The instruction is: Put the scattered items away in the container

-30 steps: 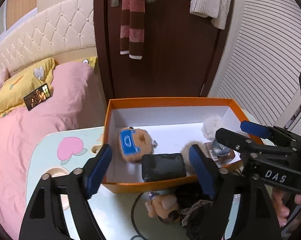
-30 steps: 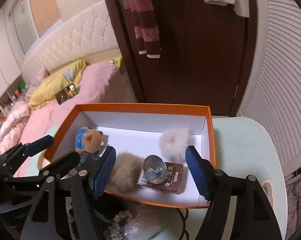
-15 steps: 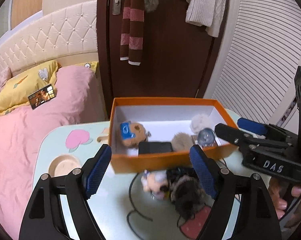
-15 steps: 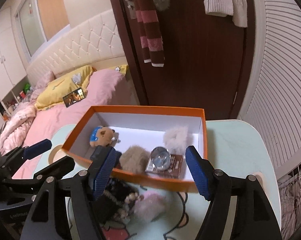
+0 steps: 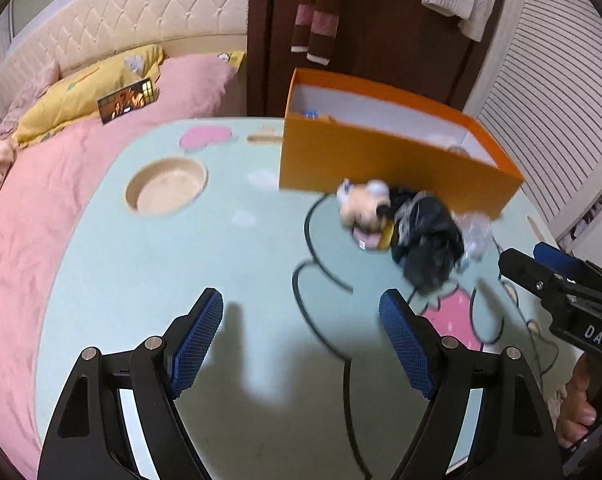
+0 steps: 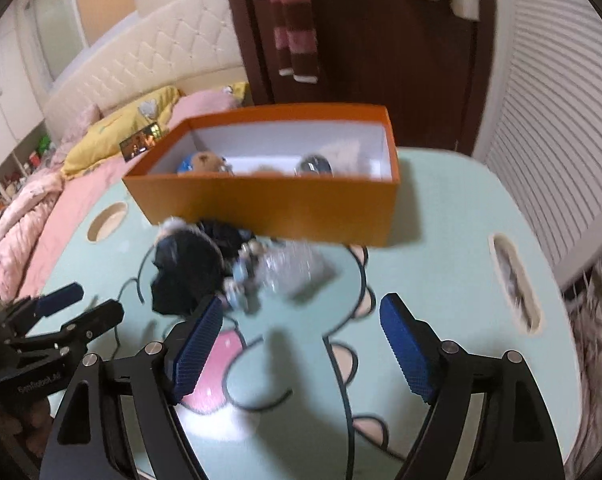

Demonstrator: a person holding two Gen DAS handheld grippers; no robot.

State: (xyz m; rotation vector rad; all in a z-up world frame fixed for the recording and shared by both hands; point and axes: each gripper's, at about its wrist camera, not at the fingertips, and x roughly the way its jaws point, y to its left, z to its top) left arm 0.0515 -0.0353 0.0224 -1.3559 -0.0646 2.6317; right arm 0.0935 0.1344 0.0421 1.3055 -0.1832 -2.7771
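Note:
An orange box (image 5: 381, 160) (image 6: 285, 204) stands at the far side of the mint table and holds a small bear (image 6: 203, 162), a round metal piece (image 6: 313, 166) and fluffy balls. In front of it lie a small doll (image 5: 363, 206), a black frilly cloth item (image 5: 425, 240) (image 6: 185, 268) and a clear plastic bag (image 6: 293, 268) (image 5: 475, 232). My left gripper (image 5: 301, 340) is open and empty, low over the near table. My right gripper (image 6: 301, 340) is open and empty, just short of the bag and beads (image 6: 241, 280).
The table (image 5: 181, 280) has a round cup recess (image 5: 165, 190) at the left and a slot (image 6: 515, 280) at the right. A pink bed (image 5: 29, 200) lies left. A dark door (image 6: 381, 60) with hanging scarf stands behind the box.
Both grippers have pulled back from the box and dropped lower toward the table; the box now looks farther away. Both stay open and empty. The frames are motion-blurred.

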